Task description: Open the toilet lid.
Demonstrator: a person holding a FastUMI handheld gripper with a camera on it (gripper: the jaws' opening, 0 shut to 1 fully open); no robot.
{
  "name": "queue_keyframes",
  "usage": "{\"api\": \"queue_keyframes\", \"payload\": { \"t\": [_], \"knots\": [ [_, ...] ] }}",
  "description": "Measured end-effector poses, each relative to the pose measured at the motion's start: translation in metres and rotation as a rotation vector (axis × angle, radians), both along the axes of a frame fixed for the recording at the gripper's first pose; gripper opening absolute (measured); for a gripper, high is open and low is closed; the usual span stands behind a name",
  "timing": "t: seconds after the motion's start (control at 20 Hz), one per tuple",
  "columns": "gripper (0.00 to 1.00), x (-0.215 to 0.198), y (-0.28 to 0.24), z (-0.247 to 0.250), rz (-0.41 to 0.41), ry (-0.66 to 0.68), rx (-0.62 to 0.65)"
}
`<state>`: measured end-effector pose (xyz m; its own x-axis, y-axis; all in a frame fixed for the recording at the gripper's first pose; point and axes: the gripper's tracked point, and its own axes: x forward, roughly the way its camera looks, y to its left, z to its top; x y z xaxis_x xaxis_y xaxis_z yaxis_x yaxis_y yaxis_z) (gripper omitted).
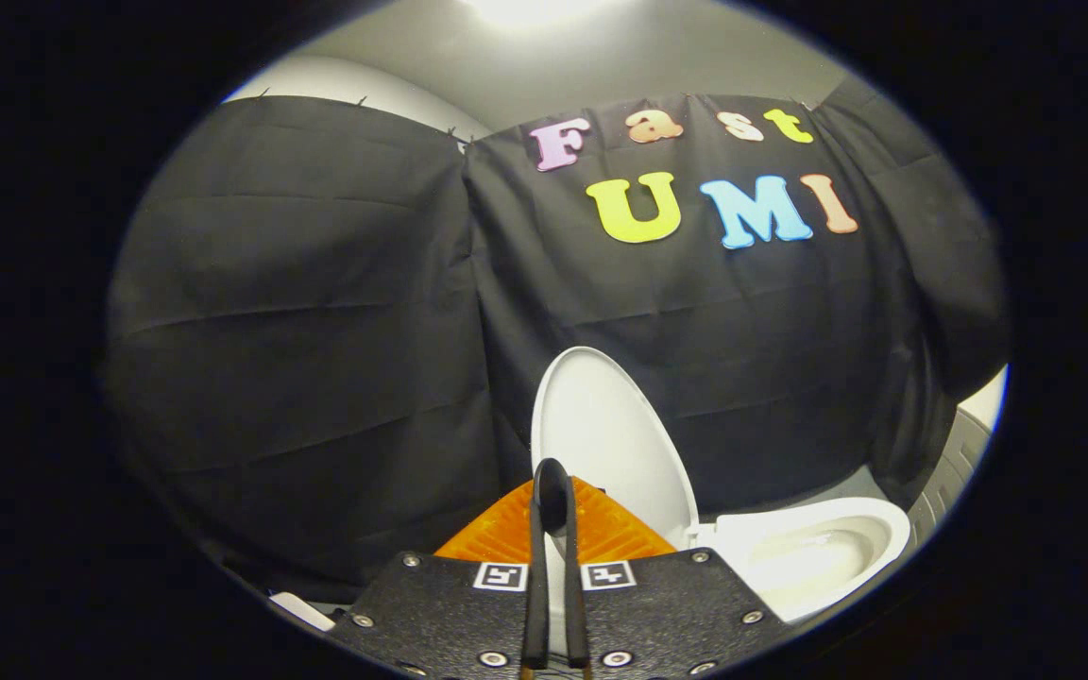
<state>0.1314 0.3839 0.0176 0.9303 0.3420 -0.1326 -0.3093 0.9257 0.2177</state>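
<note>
Our claw point(555, 515) shows its two ribbed fingers point(497, 534) drawn together, tips meeting with nothing caught between them. A thin dark strap loop point(552, 557) runs up over the middle of the fingers, and two small square black-and-white marker tags point(554, 575) sit on the textured black plate point(468, 619) behind them.

Just beyond the fingertips we see the white oval plastic toilet lid point(605, 439), standing raised and leaning back towards the cloth wall. Whether the fingertips touch its lower edge, we cannot tell; they overlap it from where we look. Beside the lid, off to the right of the fingers, lies the white ceramic toilet bowl point(818, 552), its glossy rim uncovered and the hollow open to view.

Around it we have black, creased cloth hangings point(317, 312) forming the booth's wall, pinned along the top, with a pale grey wall point(601, 57) and a bright ceiling light point(525, 8) above them. A strip of pale floor point(827, 491) shows between the bowl and the cloth. Past the far edge of the bowl, a grey ribbed panel point(955, 472) stands near the hanging fabric. To the left of the fingers, low by the plate's corner, a small white flat object point(301, 611) lies on the floor; we cannot tell what it is.
</note>
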Motion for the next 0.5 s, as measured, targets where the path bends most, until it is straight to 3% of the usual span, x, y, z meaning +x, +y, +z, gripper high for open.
{"api": "queue_keyframes", "payload": {
  "t": [0.3,0.5],
  "knots": [
    [0.97,-0.045,-0.023,0.01,0.035,-0.059,-0.03],
    [0.96,-0.068,-0.058,0.044,0.011,-0.138,-0.06]
  ]
}}
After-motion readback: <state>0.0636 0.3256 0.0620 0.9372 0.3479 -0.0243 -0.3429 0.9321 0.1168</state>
